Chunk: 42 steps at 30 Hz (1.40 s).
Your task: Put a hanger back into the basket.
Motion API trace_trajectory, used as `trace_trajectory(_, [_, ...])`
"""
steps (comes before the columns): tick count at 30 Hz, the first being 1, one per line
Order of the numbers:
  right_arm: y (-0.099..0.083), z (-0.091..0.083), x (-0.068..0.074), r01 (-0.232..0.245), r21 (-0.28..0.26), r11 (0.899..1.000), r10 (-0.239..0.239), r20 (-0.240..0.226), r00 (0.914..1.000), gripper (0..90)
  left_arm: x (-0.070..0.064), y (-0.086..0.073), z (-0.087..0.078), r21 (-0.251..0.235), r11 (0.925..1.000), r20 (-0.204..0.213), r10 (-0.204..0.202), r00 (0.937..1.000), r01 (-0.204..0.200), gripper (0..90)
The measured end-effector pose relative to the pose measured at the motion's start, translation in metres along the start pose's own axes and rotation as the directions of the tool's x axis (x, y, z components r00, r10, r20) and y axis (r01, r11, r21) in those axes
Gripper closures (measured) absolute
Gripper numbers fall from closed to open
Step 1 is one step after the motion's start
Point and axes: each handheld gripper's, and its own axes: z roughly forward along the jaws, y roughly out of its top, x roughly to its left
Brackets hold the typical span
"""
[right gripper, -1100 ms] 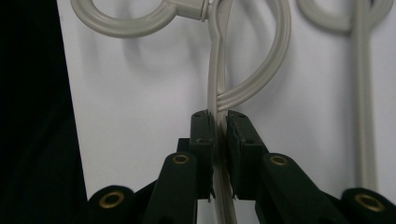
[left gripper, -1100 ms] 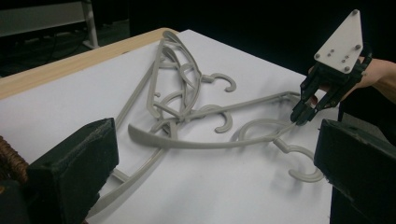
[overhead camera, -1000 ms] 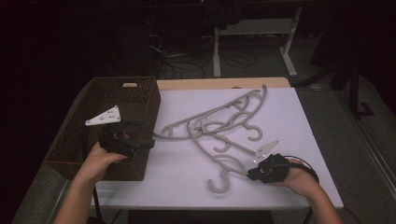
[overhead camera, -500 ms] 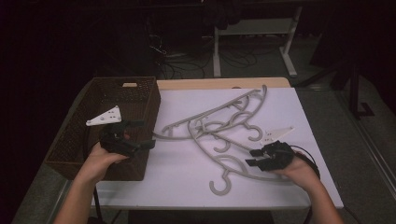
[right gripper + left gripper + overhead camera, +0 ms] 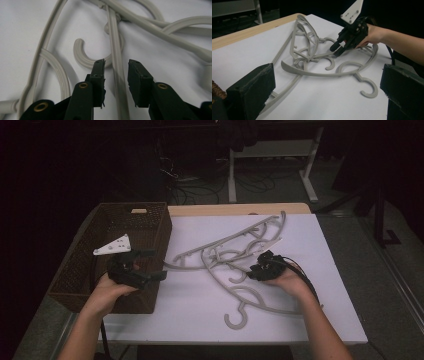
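No readable writing is seen; the right gripper (image 5: pixel 115 70) is held partly open astride a bar of the grey hangers (image 5: pixel 235 255) on the white table (image 5: pixel 190 310), and the left gripper (image 5: pixel 145 265) wide open, empty, beside the wicker basket (image 5: pixel 80 270).

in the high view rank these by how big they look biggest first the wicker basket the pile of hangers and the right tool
1. Pile of hangers and wicker basket: too alike to rank.
2. Right tool: clearly smallest.

Dark room; white desk frame (image 5: pixel 272 157), tangled floor cables (image 5: pixel 200 180) behind table.
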Motion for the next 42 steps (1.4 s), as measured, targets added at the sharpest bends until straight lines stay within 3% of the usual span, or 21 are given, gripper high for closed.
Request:
trace_trajectory(4, [0.000, 0.010, 0.000, 0.022, 0.044, 0.999, -0.023, 0.022, 0.9995, 77.1, 0.000, 0.000, 0.000, 0.000, 1.0000, 0.001, -0.002, 1.0000, 0.002, 0.0])
trace_trajectory(8, [0.000, 0.009, 0.002, 0.056, 0.035, 0.998, -0.056, 0.011, 0.9984, 79.1, 0.000, 0.000, 0.000, -0.001, 1.0000, -0.001, -0.001, 1.0000, 0.001, 0.0])
trace_trajectory(15, [0.009, 0.012, 0.015, 0.131, 0.027, 0.991, -0.130, -0.038, 0.9908, 79.7, 0.000, 0.000, -0.002, -0.005, 1.0000, -0.003, -0.005, 1.0000, 0.005, 0.0])
trace_trajectory(18, [0.017, 0.013, 0.022, 0.174, 0.012, 0.985, -0.173, -0.072, 0.9823, 79.8, 0.000, 0.000, -0.002, -0.006, 1.0000, -0.005, -0.007, 1.0000, 0.007, 0.0])
trace_trajectory(24, [0.043, 0.022, 0.035, 0.303, 0.041, 0.952, -0.298, -0.097, 0.9496, 79.9, 0.000, 0.000, -0.001, -0.005, 1.0000, -0.004, -0.007, 1.0000, 0.007, 0.0])
trace_trajectory(28, [0.069, 0.028, 0.038, 0.387, 0.054, 0.920, -0.381, -0.103, 0.9189, 79.8, 0.000, 0.000, -0.001, -0.001, 1.0000, -0.002, -0.004, 1.0000, 0.004, 0.0])
trace_trajectory(33, [0.098, 0.045, 0.041, 0.445, 0.045, 0.894, -0.435, -0.143, 0.8888, 79.6, -0.001, 0.000, -0.001, -0.003, 1.0000, -0.001, -0.003, 1.0000, 0.003, 0.0])
trace_trajectory(35, [0.103, 0.054, 0.043, 0.454, 0.044, 0.890, -0.443, -0.153, 0.8834, 79.3, -0.001, 0.000, -0.001, -0.004, 1.0000, 0.000, -0.005, 1.0000, 0.005, 0.0])
trace_trajectory(37, [0.104, 0.060, 0.044, 0.460, 0.057, 0.886, -0.447, -0.150, 0.8816, 78.4, 0.000, -0.001, -0.002, -0.005, 1.0000, 0.001, -0.005, 1.0000, 0.005, 0.0])
trace_trajectory(38, [0.103, 0.062, 0.044, 0.447, 0.058, 0.892, -0.436, -0.146, 0.8881, 74.7, 0.000, -0.001, -0.002, -0.005, 1.0000, 0.000, -0.004, 1.0000, 0.004, 0.0])
trace_trajectory(39, [0.099, 0.059, 0.041, 0.406, 0.025, 0.914, -0.398, -0.143, 0.9060, 66.8, 0.000, -0.001, -0.002, -0.005, 1.0000, 0.000, -0.005, 1.0000, 0.005, 0.0])
trace_trajectory(40, [0.099, 0.059, 0.041, 0.406, 0.025, 0.914, -0.398, -0.143, 0.9060, 66.8, 0.000, -0.001, -0.002, -0.006, 1.0000, -0.001, -0.005, 1.0000, 0.005, 0.0])
trace_trajectory(42, [0.095, 0.051, 0.039, 0.359, 0.000, 0.933, -0.356, -0.122, 0.9263, 64.1, 0.000, -0.001, -0.002, -0.006, 1.0000, -0.001, -0.006, 1.0000, 0.006, 0.0])
